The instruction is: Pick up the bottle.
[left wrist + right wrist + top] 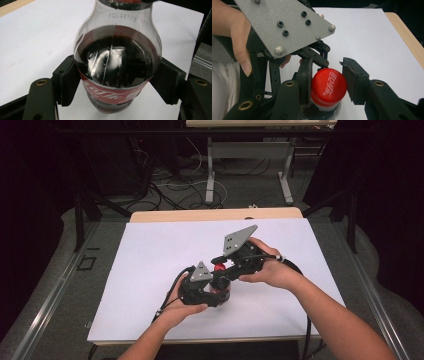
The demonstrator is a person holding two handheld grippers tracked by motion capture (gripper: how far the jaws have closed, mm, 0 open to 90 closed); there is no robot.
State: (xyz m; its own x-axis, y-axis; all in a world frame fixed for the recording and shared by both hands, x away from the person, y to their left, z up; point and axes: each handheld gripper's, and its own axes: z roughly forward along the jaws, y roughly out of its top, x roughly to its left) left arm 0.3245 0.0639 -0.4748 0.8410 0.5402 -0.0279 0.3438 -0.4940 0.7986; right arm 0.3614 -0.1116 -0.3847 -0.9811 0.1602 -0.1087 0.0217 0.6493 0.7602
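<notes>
A cola bottle (117,57) with dark liquid and a red label stands on the white table top (150,245). My left gripper (117,83) is shut on its body, one pad pressed against each side just above the label. The bottle's red cap (328,86) sits between the pads of my right gripper (329,81), which is shut on it from both sides. In the high view the left gripper (217,292) and the right gripper (220,268) meet at the middle of the table, the red cap (219,267) between them. The left gripper's grey plate (284,27) fills the upper left of the right gripper view.
A wooden strip (215,214) runs along the table's far edge. Beyond it stand the legs of another table (210,175) among loose cables on the floor (170,185). Dark curtains close both sides. Bare white surface lies all around the bottle.
</notes>
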